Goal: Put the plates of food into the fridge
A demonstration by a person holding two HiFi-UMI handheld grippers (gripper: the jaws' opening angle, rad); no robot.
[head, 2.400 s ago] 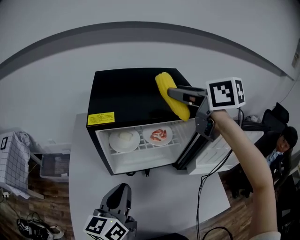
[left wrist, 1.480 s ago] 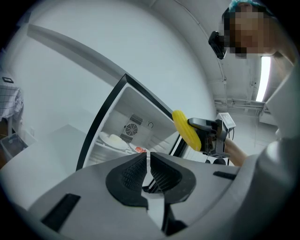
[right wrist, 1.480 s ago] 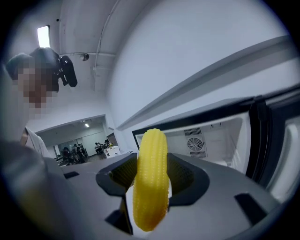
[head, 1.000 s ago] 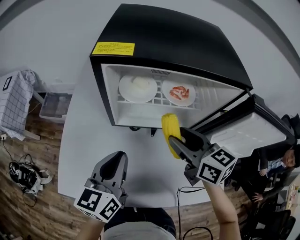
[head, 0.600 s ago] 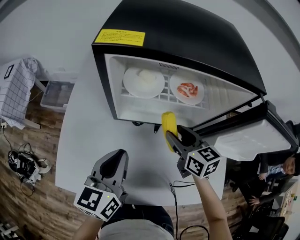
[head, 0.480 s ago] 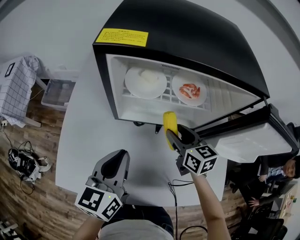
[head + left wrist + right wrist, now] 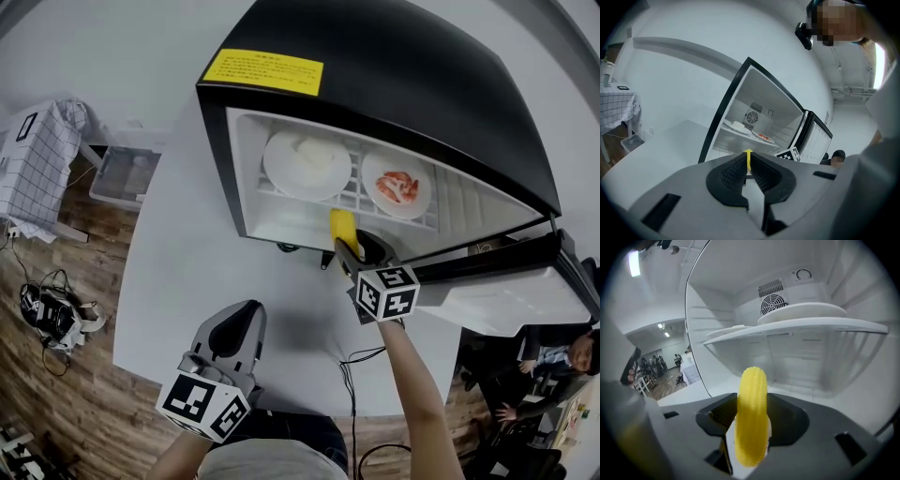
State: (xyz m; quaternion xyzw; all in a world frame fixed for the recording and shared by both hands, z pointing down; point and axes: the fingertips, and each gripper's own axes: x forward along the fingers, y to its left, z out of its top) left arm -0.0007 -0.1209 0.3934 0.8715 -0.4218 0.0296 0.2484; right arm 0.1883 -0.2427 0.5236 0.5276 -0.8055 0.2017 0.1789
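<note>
corn (image 7: 751, 418) clamped in right tool (image 7: 352, 251)

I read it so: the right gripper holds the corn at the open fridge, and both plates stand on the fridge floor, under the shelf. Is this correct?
Not quite. The white-food plate and the red-food plate stand on the shelf, not on the floor under it; the head view shows this. The right gripper does hold the corn at the open fridge.
</note>
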